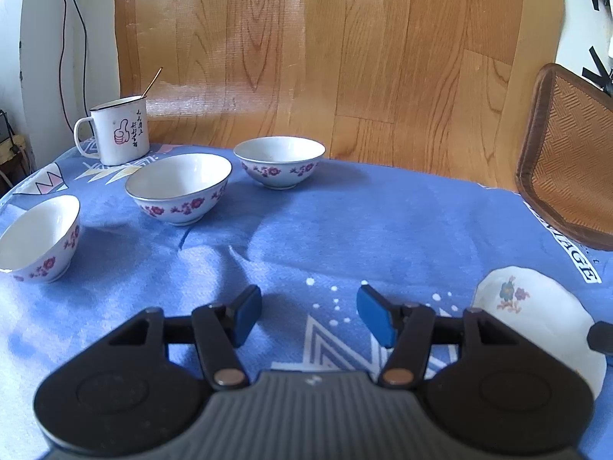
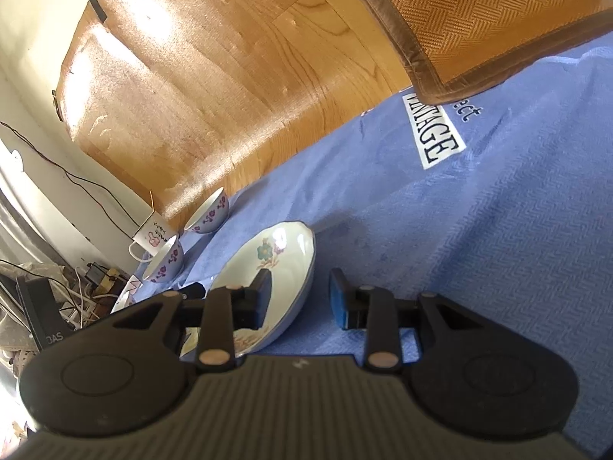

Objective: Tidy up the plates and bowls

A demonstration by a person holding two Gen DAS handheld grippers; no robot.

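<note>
Three white bowls with purple flowers stand on the blue cloth: one at the left edge (image 1: 40,239), one in the middle (image 1: 178,188), one farther back (image 1: 279,161). A white flowered plate (image 1: 536,314) lies at the right. My left gripper (image 1: 308,314) is open and empty, low over the cloth in front of the bowls. In the right wrist view my right gripper (image 2: 300,299) is open, its jaws straddling the near rim of the plate (image 2: 268,264), left finger (image 2: 262,299) over the plate's inside. Two bowls (image 2: 210,212) (image 2: 164,262) show behind it.
A white enamel mug (image 1: 118,130) with a stick in it stands at the back left; it also shows in the right wrist view (image 2: 151,237). A woven brown chair (image 1: 571,176) stands at the table's right edge. The wooden floor lies beyond the table's far edge.
</note>
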